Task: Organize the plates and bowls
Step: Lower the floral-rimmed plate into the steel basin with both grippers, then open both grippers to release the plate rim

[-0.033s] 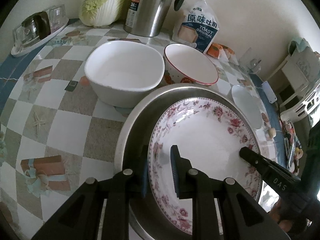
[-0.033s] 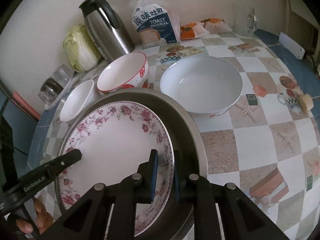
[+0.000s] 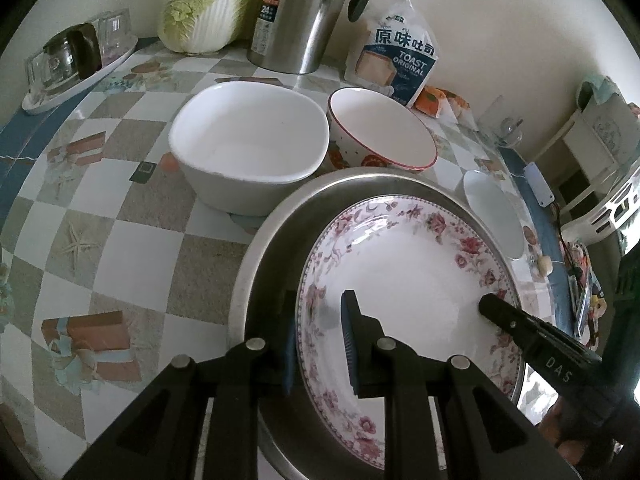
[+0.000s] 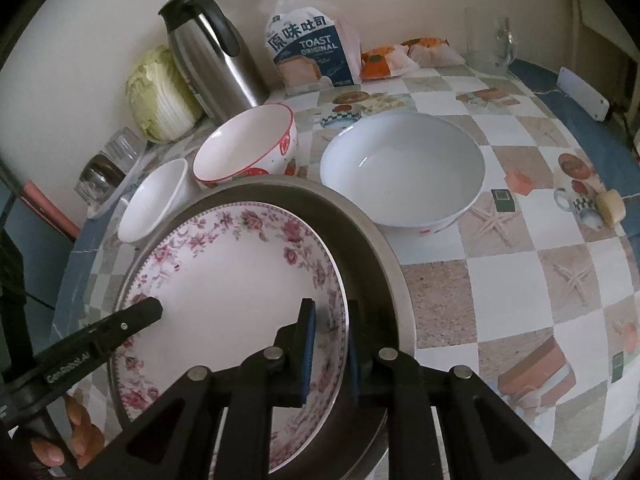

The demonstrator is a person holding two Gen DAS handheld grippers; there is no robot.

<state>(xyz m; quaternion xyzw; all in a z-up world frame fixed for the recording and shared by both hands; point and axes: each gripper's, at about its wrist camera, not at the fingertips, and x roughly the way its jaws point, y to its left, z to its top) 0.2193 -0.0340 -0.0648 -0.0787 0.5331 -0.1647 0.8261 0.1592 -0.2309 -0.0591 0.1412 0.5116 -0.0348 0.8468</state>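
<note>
A floral-rimmed plate (image 3: 404, 280) (image 4: 224, 276) lies inside a large metal pan (image 3: 272, 240) (image 4: 368, 248). My left gripper (image 3: 320, 340) straddles the plate's left rim, jaws slightly apart on either side of it. My right gripper (image 4: 330, 344) is shut on the plate's right rim; it also shows in the left wrist view (image 3: 520, 328). Behind the pan stand a large white bowl (image 3: 248, 148) (image 4: 404, 168), a red-rimmed bowl (image 3: 380, 132) (image 4: 248, 144) and a small white bowl (image 3: 496, 212) (image 4: 154, 200).
At the back stand a steel thermos (image 3: 304, 16) (image 4: 212, 52), a cabbage (image 3: 208, 0), a toast bag (image 3: 396, 56) (image 4: 308, 52), a tray of glasses (image 3: 72, 64) and a glass mug (image 4: 490, 40). The checkered table (image 3: 120, 240) drops off on the right.
</note>
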